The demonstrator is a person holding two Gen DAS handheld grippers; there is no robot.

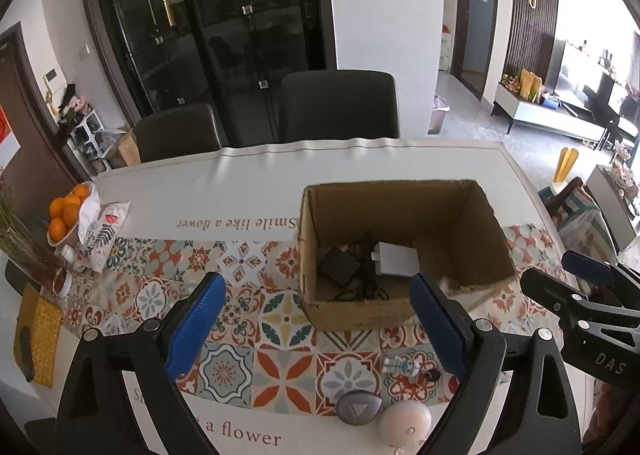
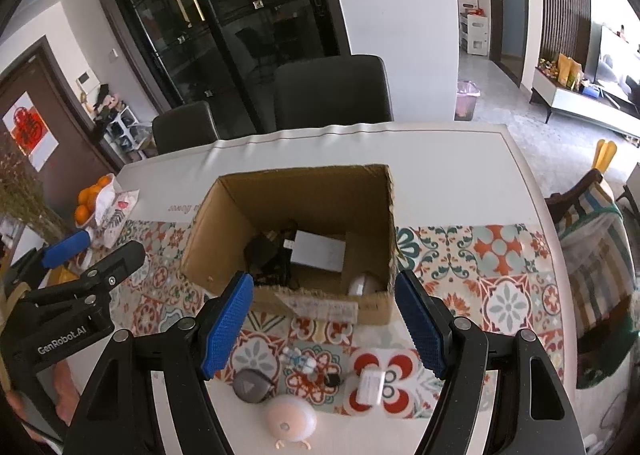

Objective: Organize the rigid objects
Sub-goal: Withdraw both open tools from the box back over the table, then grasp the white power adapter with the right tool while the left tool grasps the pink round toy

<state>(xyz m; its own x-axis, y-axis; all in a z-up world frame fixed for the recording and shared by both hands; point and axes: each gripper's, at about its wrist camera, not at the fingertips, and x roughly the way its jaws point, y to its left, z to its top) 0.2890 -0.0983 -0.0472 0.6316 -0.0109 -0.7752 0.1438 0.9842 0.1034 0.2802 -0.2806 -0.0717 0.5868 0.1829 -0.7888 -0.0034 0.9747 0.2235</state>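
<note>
The cardboard box (image 2: 296, 239) hides part of its tangled contents; both grippers, left (image 1: 316, 319) and right (image 2: 324, 319), gape empty above the near trinkets (image 2: 250, 385).

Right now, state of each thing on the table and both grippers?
Box: open-topped, upright, partly filled.
Black adapter: in box, cable bundled beside it.
White block: in box, flat.
Grey puck: on cloth, outside box.
White round gadget: on cloth, outside box.
Figurine: lying flat, outside box.
Small white case: outside box.
Left gripper: open, empty.
Right gripper: open, empty.
</note>
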